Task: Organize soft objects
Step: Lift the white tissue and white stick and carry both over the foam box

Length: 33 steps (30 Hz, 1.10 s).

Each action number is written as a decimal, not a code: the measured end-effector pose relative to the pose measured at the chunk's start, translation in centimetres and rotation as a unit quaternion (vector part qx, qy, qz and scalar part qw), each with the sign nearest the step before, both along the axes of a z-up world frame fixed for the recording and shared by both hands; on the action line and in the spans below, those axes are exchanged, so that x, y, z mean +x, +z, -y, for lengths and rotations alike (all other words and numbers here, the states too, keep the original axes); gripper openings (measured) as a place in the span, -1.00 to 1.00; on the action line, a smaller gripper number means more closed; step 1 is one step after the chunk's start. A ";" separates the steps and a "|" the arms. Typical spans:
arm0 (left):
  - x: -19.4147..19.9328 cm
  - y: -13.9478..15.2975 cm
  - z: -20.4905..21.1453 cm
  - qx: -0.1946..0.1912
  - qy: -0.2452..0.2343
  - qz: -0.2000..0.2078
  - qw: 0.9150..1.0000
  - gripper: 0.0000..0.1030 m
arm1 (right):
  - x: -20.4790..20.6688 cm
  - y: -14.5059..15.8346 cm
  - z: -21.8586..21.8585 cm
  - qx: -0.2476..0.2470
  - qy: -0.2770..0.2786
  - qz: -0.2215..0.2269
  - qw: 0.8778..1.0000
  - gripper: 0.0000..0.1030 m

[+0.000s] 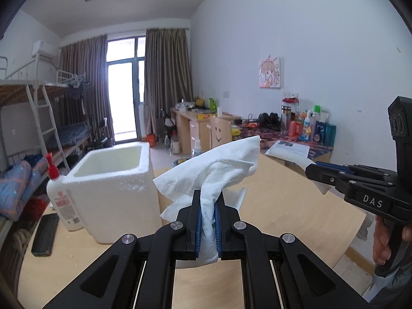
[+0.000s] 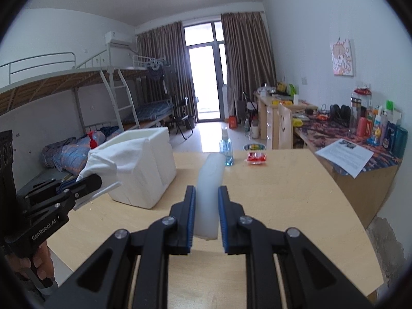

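Observation:
My left gripper [image 1: 207,203] is shut on a crumpled white cloth [image 1: 211,170], held above the wooden table [image 1: 283,206] just right of a white foam box [image 1: 113,180]. The cloth also shows in the right wrist view [image 2: 110,159], in front of the foam box [image 2: 152,164], with the left gripper [image 2: 90,180] below it. My right gripper [image 2: 208,193] is shut on a pale white foam strip [image 2: 209,193] that reaches forward over the table [image 2: 283,193]. The right gripper [image 1: 312,171] also shows at the right of the left wrist view, with a bit of white material in its tips.
A white bottle with a red cap [image 1: 60,195] and a black phone [image 1: 46,234] lie left of the box. A blue spray bottle [image 2: 226,149] and a red packet [image 2: 256,158] sit at the table's far edge. A cluttered desk [image 2: 360,141] stands to the right, bunk beds [image 2: 77,103] to the left.

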<state>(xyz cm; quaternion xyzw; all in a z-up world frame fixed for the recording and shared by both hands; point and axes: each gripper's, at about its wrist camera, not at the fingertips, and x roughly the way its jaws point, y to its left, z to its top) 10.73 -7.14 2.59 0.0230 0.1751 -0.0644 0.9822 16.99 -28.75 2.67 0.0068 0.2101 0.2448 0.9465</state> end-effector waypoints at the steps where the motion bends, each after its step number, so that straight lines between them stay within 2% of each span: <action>1: -0.1 0.1 0.0 0.000 0.000 0.003 1.000 -0.82 | -0.1 0.1 0.2 0.001 0.001 0.003 1.000 -0.60; 10: -1.3 0.6 -1.9 -0.010 0.015 0.022 1.000 -0.82 | -0.4 0.5 -0.2 0.014 0.014 0.015 1.000 -0.60; 20: -1.4 0.8 -5.8 -0.025 0.052 0.027 0.998 -0.82 | 0.0 0.4 -4.9 -0.002 0.069 0.016 0.997 -0.60; 33: -1.5 0.6 -11.3 -0.020 0.091 0.016 0.995 -0.82 | 1.5 -0.2 -10.6 0.002 0.122 0.008 0.993 -0.60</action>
